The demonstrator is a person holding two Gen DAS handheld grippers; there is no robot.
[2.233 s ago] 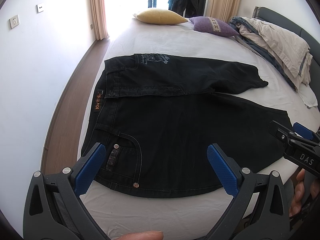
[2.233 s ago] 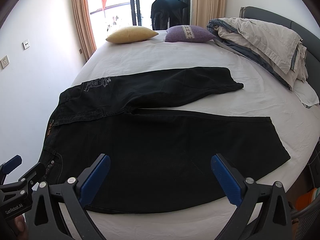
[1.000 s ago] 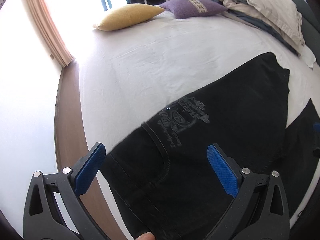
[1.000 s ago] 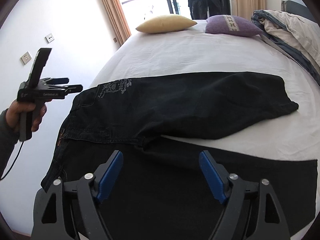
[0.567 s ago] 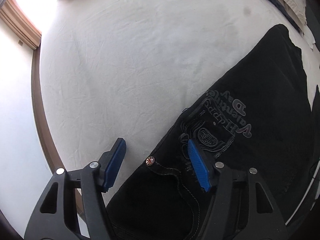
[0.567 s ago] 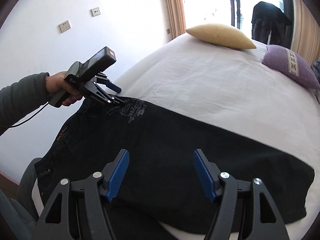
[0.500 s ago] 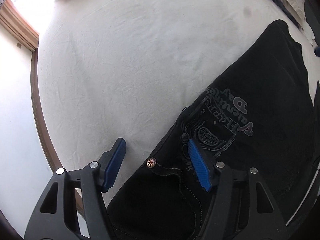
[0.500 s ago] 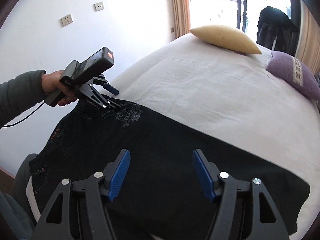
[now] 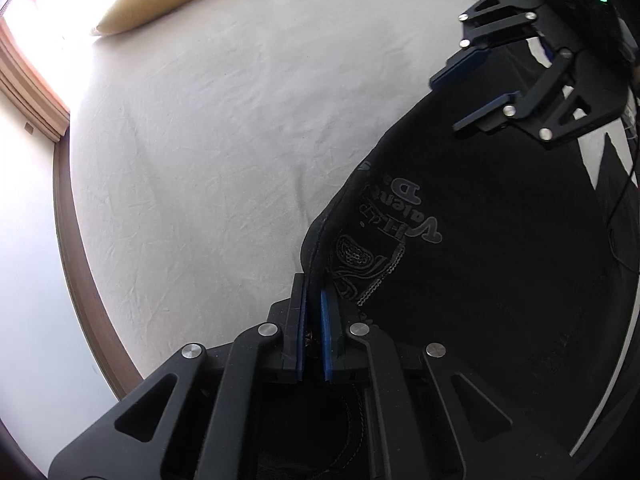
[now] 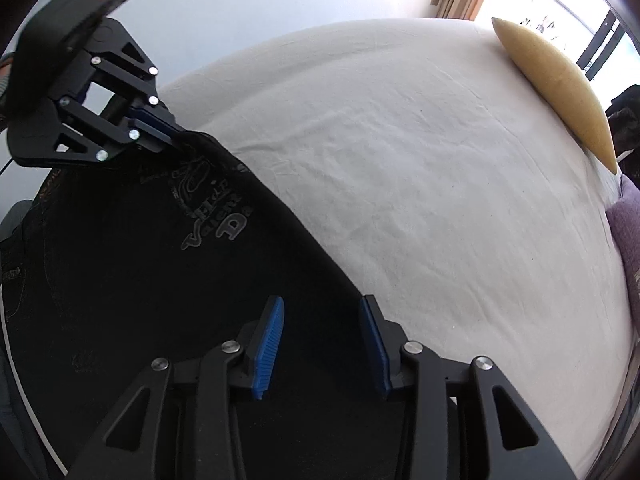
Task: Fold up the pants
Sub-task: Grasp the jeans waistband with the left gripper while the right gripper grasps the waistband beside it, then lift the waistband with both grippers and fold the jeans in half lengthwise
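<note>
Black pants with a grey printed logo lie on the white bed. My left gripper is shut on the far edge of the pants near the waistband, beside the logo; it also shows in the right wrist view. My right gripper is open and straddles the far edge of the pants further along the leg; it also shows in the left wrist view. The fabric edge lies between its jaws.
A yellow pillow and a purple pillow lie at the far side of the bed. A brown floor strip and a white wall border the bed's left edge.
My left gripper has closed on the pants edge by the logo. My right gripper has dropped down to the leg edge and narrowed its opening around it.
</note>
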